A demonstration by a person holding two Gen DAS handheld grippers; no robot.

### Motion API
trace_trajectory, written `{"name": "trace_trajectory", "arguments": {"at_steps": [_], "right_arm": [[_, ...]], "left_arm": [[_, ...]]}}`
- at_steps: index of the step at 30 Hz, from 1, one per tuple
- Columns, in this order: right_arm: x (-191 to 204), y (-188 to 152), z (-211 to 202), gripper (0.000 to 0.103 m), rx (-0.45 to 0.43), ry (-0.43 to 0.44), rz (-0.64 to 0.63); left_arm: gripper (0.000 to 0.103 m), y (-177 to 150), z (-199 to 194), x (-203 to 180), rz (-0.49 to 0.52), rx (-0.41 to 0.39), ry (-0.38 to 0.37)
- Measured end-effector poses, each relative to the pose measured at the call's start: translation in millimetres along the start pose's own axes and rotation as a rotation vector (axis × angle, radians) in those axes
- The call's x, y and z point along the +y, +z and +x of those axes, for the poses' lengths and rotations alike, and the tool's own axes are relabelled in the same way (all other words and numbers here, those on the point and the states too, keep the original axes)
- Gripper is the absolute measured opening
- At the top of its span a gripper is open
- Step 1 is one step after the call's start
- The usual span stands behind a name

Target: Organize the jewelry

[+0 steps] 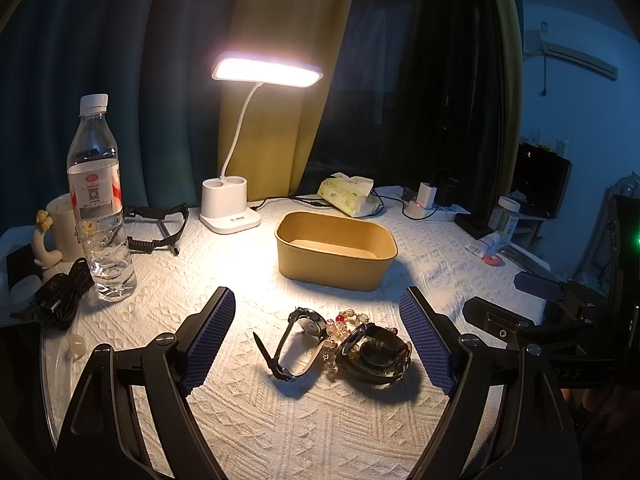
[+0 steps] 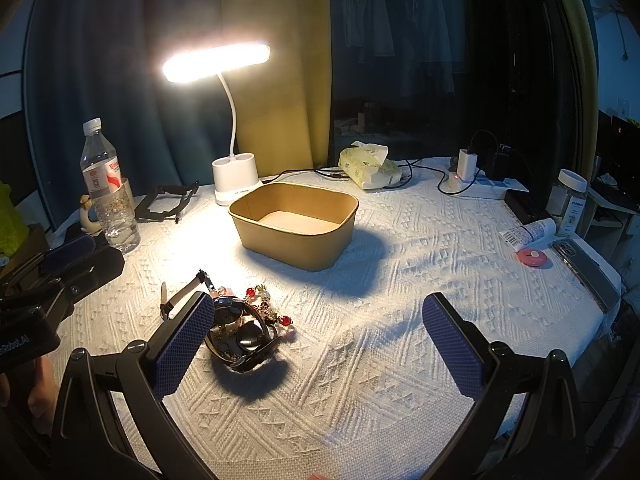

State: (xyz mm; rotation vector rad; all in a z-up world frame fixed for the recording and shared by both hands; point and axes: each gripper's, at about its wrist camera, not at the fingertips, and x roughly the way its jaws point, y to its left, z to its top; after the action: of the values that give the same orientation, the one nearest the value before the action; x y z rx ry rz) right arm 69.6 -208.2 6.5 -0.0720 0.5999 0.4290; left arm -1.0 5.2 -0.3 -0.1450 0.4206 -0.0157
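Note:
A pile of jewelry lies on the white cloth: a silver watch with a thin strap [image 1: 301,340], a bead bracelet with red and pink beads [image 1: 340,322] and a dark round watch [image 1: 376,354]. My left gripper [image 1: 320,336] stands open with the pile between its blue pads. An empty tan box [image 1: 335,249] sits just beyond. In the right wrist view the same pile [image 2: 244,326] lies beside the left pad of my open right gripper [image 2: 326,334], which holds nothing. The tan box [image 2: 295,224] is farther back. The right gripper [image 1: 536,300] shows at the right edge of the left wrist view.
A lit desk lamp [image 1: 236,208] stands behind the box, a water bottle [image 1: 98,200] and mug [image 1: 60,224] at the left. A tissue pack [image 2: 370,166], power strip with charger [image 2: 468,176], tube [image 2: 528,234], pink disc [image 2: 532,258] and phone [image 2: 588,272] lie to the right.

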Motion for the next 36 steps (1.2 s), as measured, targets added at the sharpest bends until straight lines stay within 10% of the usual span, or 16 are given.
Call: {"name": "trace_trajectory", "arguments": {"at_steps": [21,36], "right_arm": [[9.6,-4.5,42.9,0.102,0.093,0.054,-0.012],[40.7,-14.8,93.1,0.029,0.228,0.174,-0.143]], "left_arm": [[0.087,-5.9,29.0,20.6,-0.067,0.073,0.005],[0.086,-7.1,56.0,46.4,-0.098,0.151,0.054]]}}
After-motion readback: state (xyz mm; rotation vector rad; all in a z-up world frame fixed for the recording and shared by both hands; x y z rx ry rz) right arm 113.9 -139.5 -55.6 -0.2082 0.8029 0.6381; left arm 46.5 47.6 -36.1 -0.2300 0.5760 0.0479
